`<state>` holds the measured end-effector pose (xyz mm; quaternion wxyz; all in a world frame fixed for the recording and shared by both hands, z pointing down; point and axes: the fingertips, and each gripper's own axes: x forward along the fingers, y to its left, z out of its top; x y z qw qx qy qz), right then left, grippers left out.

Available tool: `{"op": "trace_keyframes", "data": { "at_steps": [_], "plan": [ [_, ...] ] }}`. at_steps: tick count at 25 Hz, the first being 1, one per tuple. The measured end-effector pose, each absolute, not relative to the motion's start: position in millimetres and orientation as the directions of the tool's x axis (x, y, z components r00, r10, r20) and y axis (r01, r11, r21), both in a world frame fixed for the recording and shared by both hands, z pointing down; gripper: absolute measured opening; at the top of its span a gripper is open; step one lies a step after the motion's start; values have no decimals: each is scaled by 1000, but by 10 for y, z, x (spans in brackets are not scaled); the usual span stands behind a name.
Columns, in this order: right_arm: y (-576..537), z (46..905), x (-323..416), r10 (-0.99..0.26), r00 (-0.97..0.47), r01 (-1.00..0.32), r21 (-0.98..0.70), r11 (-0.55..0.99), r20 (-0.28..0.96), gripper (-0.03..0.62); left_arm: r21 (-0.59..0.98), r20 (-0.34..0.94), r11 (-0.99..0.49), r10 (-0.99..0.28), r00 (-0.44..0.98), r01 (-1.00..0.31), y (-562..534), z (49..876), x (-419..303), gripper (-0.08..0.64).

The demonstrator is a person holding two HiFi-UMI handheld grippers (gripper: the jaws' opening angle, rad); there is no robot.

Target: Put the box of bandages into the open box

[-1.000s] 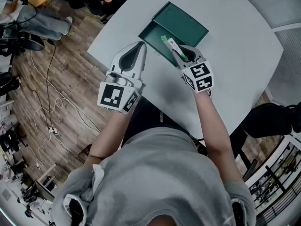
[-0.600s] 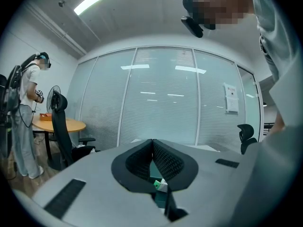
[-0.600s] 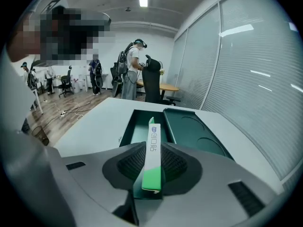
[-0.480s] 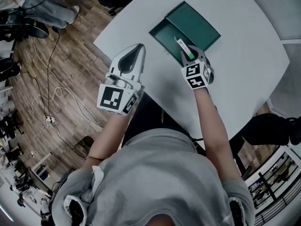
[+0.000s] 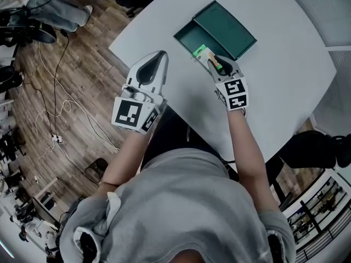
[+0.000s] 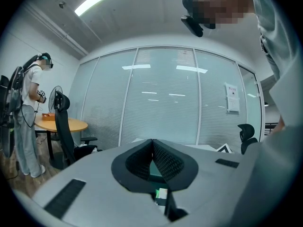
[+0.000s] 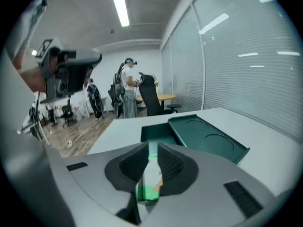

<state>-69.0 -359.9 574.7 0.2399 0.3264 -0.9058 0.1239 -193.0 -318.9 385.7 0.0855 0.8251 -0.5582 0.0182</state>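
Bandage box [image 5: 202,53] lies at the open box [image 5: 189,39]'s near edge.

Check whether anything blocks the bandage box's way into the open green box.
Nothing visible does. The bandage box sits between the right gripper's opening jaws, already at the near edge of the open box. The part of the tray that shows is bare, and the lid is folded back to the side.
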Motion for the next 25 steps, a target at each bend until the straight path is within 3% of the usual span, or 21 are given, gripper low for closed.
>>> {"op": "trace_keyframes", "data": {
  "at_steps": [1,5,12,25],
  "plan": [
    [-3596,5620,-645,-549,-691,-666,-119,737,469,66,120,121,-365,-918,378,-923,-3182,3835,-1916,18],
    [-3622,5065,-396,-651,-696,-715,-211,666,303,54,115,99,-387,-912,398,-915,-3187,3728,-1829,18],
    [-3556,4062,-35,-753,-653,-755,-144,639,78,51,101,42,-429,-899,435,-898,-3236,3467,-1623,18],
    [-3055,3320,357,-802,-596,-796,-95,598,-49,51,98,4,-475,-879,478,-875,-3022,3220,-1343,18]
  ]
}}
